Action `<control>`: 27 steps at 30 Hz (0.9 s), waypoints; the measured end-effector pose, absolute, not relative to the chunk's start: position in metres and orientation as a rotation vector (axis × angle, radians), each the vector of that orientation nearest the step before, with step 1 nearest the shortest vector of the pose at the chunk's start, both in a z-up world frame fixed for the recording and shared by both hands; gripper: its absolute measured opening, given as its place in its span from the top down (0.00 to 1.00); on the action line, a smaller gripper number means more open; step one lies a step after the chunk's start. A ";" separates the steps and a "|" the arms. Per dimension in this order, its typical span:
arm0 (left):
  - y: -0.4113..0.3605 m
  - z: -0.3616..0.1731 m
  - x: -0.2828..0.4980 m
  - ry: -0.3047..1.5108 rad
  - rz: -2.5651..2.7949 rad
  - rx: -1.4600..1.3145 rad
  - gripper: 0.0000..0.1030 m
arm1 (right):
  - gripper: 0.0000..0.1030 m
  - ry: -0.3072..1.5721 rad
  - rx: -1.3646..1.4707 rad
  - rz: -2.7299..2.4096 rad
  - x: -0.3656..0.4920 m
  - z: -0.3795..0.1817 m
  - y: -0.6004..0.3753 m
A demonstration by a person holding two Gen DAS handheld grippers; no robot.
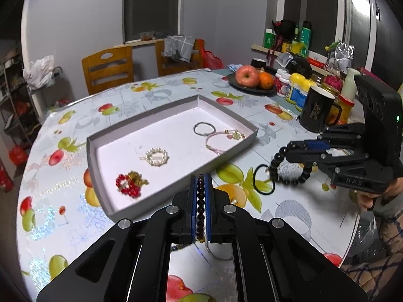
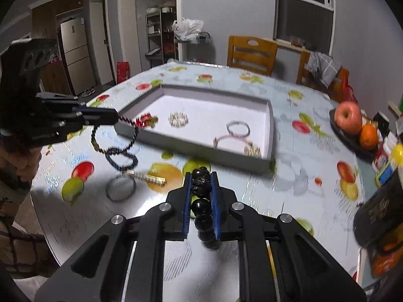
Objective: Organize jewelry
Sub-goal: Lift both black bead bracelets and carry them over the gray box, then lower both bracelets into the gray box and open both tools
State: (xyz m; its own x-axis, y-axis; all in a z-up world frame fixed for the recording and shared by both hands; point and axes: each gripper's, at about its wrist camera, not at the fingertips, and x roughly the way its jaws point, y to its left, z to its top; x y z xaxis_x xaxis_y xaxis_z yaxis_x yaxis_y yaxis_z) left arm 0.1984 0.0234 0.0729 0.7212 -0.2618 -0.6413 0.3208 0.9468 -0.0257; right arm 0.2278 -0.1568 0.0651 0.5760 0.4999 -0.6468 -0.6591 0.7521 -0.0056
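Black beads are pinched in the right tool [image 2: 201, 188], a dark thin-bead bracelet [image 1: 200, 201] in the left tool [image 1: 200, 183]; carry each fully over the tray [image 1: 176, 188] wall before releasing.

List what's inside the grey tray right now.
Inside the grey tray: red bead cluster with gold bit, pearl ring clip, thin dark bangle, pink cord bracelet. The tray's near wall hides a strip of the floor.
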 end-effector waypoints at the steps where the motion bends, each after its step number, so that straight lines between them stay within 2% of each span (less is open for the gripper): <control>1: 0.024 0.076 0.200 0.689 -0.320 0.094 0.94 | 0.87 0.661 -0.259 0.692 0.230 0.070 -0.155; 12: 0.036 0.104 0.235 0.657 -0.314 0.091 0.94 | 0.87 0.593 -0.250 0.729 0.267 0.108 -0.131; 19: 0.054 0.098 0.269 0.674 -0.274 0.059 0.94 | 0.87 0.593 -0.240 0.759 0.297 0.116 -0.104; 27: 0.071 0.075 0.310 0.711 -0.256 0.011 0.94 | 0.87 0.635 -0.215 0.805 0.328 0.097 -0.069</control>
State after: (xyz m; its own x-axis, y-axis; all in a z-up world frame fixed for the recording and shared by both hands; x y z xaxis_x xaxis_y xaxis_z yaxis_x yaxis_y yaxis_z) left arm 0.3101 0.0709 0.0747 0.7279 -0.2289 -0.6464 0.2361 0.9687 -0.0770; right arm 0.3277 -0.0693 0.0975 0.5207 0.6034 -0.6040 -0.7279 0.6834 0.0551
